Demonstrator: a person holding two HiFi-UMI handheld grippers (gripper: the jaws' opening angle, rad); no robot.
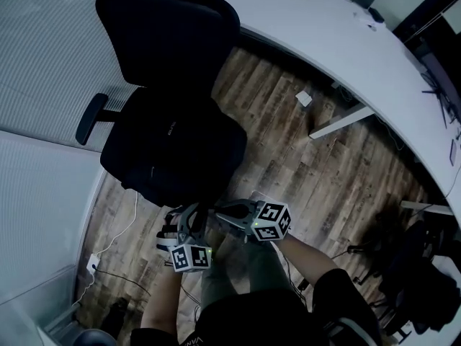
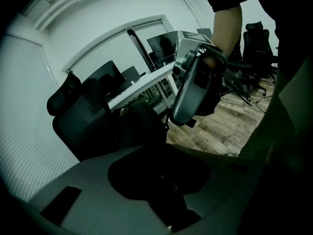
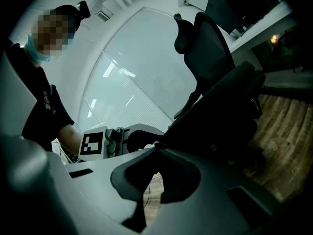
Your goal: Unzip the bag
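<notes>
A black bag (image 1: 180, 150) lies on the seat of a black office chair (image 1: 162, 31). Both grippers are at the bag's near edge. My left gripper (image 1: 186, 219) points up at that edge; in the left gripper view dark bag fabric (image 2: 146, 131) fills the gap between its jaws (image 2: 166, 180), which are closed on it. My right gripper (image 1: 216, 209) comes in from the right, its tips together at the same edge. In the right gripper view its jaws (image 3: 158, 146) pinch a small zipper pull where the bag (image 3: 220, 111) begins. The zipper itself is lost in the dark.
A long white desk (image 1: 346, 38) curves across the top right, with a leg (image 1: 338, 121) on the wooden floor. A white scrap (image 1: 304, 98) lies near it. Cables and a socket (image 1: 94, 264) run at the left. Another dark chair (image 1: 421, 265) stands at the right.
</notes>
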